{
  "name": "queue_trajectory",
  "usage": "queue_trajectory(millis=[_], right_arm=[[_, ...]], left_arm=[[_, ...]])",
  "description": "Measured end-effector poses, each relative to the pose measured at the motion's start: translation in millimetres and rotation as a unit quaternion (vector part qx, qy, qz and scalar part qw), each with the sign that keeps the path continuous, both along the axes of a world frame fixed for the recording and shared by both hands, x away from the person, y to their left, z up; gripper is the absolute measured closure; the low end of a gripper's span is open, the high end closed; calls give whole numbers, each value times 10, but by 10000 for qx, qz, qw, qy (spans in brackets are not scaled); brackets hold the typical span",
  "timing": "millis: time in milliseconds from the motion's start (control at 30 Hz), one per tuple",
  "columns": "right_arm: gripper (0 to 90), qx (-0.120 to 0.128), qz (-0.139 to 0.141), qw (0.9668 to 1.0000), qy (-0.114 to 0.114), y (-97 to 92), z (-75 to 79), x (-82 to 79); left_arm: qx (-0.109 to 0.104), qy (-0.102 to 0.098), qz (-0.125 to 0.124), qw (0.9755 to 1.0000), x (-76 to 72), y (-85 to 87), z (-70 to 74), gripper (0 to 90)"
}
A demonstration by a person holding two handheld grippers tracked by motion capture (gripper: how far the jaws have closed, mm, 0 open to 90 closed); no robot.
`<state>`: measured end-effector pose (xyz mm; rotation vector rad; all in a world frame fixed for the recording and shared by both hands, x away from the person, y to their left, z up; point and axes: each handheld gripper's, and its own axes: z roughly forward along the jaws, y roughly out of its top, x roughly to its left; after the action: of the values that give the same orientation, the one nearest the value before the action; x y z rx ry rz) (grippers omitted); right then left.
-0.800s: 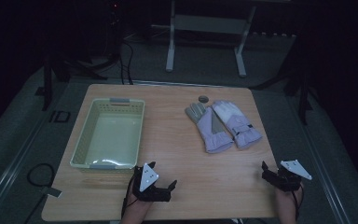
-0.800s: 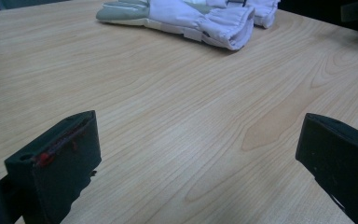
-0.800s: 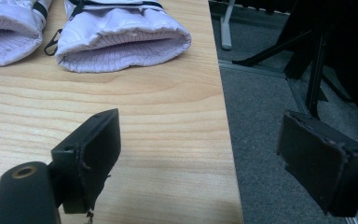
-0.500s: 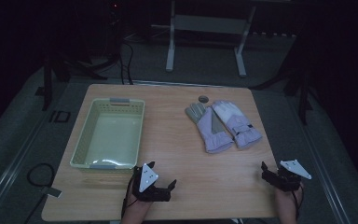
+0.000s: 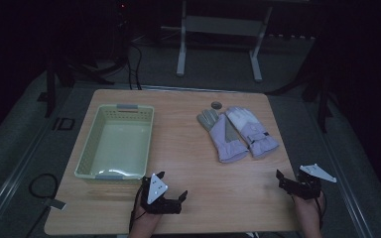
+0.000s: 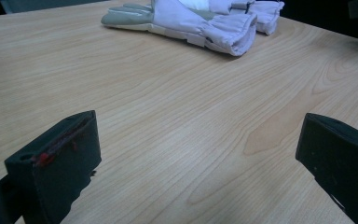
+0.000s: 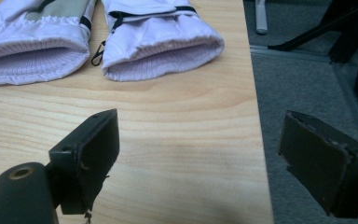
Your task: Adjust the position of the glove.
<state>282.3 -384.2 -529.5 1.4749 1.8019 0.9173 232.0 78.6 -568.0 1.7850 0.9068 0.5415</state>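
Note:
Two pale lilac winter gloves lie side by side on the wooden table (image 5: 203, 168), right of centre. The left glove (image 5: 224, 139) shows its grey palm; the right glove (image 5: 252, 131) has a white back. My left gripper (image 5: 172, 184) rests near the front edge, open and empty. In the left gripper view the gloves (image 6: 200, 21) lie far ahead of my left gripper (image 6: 196, 140). My right gripper (image 5: 283, 181) stands open at the front right corner. In the right gripper view both knitted cuffs (image 7: 158, 58) face my right gripper (image 7: 200, 140), a short way off.
A pale green plastic basket (image 5: 86, 153) stands empty on the left half of the table. A small dark round object (image 5: 217, 104) lies behind the gloves. The table's right edge (image 7: 256, 116) runs under my right gripper, with grey floor beyond. Metal stand legs (image 5: 181, 49) are behind the table.

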Motion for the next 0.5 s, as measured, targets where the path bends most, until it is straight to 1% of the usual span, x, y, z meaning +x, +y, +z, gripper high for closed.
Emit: queue_trajectory(millis=[33, 67, 100, 133, 167, 200, 333, 367, 400, 433, 467, 500], right_arm=[[114, 30, -2, 10000, -12, 8, 68, 20], [114, 30, -2, 10000, -12, 8, 68, 20], [123, 39, -65, 10000, -53, 23, 125, 33], [140, 25, -33, 10000, -23, 26, 148, 45], [140, 75, 80, 9999, 74, 27, 185, 73], [140, 139, 117, 9998, 119, 28, 211, 91], [144, 133, 85, 9999, 64, 53, 272, 130], [154, 167, 134, 9997, 145, 77, 307, 162], [150, 201, 170, 9995, 171, 83, 317, 175], [127, 265, 191, 9993, 167, 91, 333, 186], [127, 265, 191, 9993, 167, 91, 333, 186], [120, 324, 206, 9992, 101, 114, 372, 193]], left_arm=[[-1, 8, 2, 10000, 1, -2, 0, 0], [-1, 8, 2, 10000, 1, -2, 0, 0], [4, 6, -3, 10000, 0, -2, 0, 0], [4, 6, -3, 10000, 0, -2, 0, 0], [5, 2, -8, 10000, 0, -2, 0, 0], [5, 2, -8, 10000, 0, -2, 0, 0], [2, 14, -17, 10000, 1, -2, 0, 0], [4, 7, -7, 10000, 0, -3, 0, 0], [4, 7, -7, 10000, 0, -3, 0, 0], [3, 4, -7, 10000, 0, -4, 0, 0], [3, 4, -7, 10000, 0, -4, 0, 0], [11, 4, -10, 10000, 0, -6, 0, 0]])
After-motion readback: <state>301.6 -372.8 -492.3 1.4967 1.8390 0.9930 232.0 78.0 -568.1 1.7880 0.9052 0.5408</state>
